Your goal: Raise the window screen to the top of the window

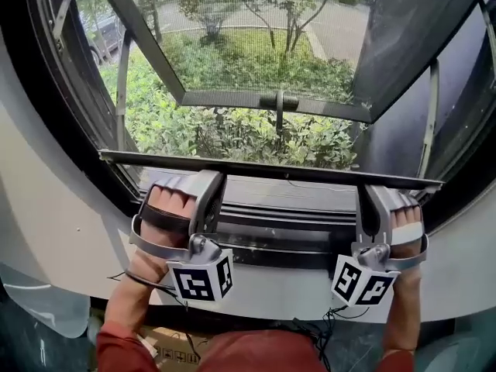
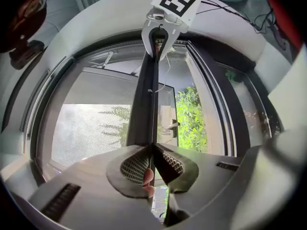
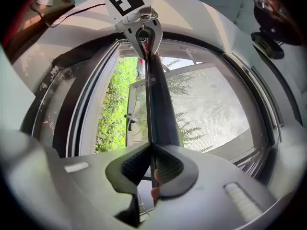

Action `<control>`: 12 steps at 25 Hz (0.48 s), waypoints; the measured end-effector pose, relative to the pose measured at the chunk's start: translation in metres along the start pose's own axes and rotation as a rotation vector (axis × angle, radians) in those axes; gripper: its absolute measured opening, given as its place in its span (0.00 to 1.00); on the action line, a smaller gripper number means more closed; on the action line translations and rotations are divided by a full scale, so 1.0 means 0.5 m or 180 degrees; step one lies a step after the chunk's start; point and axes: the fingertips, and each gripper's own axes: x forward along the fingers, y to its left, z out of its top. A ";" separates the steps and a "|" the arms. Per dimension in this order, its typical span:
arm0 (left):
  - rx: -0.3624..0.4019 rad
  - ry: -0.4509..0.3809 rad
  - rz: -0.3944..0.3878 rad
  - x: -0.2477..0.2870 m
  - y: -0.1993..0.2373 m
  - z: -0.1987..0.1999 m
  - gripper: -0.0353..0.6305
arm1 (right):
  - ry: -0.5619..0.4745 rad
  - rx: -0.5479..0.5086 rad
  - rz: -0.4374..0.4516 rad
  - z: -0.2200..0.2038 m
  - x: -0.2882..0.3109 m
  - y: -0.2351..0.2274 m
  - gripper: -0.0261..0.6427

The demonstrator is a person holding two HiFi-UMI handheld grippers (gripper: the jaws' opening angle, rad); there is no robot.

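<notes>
- Grip state: we have the left gripper [image 1: 188,178] and the right gripper [image 1: 384,191] each clenched on the screen rail [image 1: 271,169]. In both gripper views the pads close on the rail's thin dark edge.
- Location of the task's thing: the screen rail lies low in the window opening, just above the lower frame [image 1: 287,222]. It sits on the near side of the open sash [image 1: 232,98], which swings out over the shrubs [image 1: 232,134].
- Long axis: the rail runs left to right across the opening. In the left gripper view it extends straight from the jaws to the right gripper at its far end. The right gripper view shows the same line in reverse.
- Hold points: the left gripper grips near the rail's left end and the right gripper near its right end, well apart. Neither hand is nearer the middle by any margin we can judge.
- Governing relation: the rail sits at the fingertips, straight ahead of both grippers. The top of the window lies upward, across the rail's long axis and beyond the upper edge of the head view.
- Requirement, as we judge it: both hands must rise together at one rate so that the rail stays level. Uneven lift could cant the rail and bind it in the side tracks.
</notes>
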 end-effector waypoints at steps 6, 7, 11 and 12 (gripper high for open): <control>0.0169 0.0073 0.0231 0.013 0.079 0.004 0.11 | 0.0083 -0.0220 -0.0299 0.005 0.016 -0.078 0.10; 0.0181 0.0077 0.0265 0.013 0.087 0.003 0.11 | 0.0087 -0.0238 -0.0338 0.006 0.017 -0.086 0.10; 0.0208 0.0067 0.0394 0.015 0.112 0.008 0.11 | 0.0131 -0.0293 -0.0459 0.006 0.018 -0.112 0.10; 0.0214 0.0067 0.0414 0.018 0.124 0.009 0.11 | 0.0137 -0.0300 -0.0478 0.006 0.020 -0.124 0.10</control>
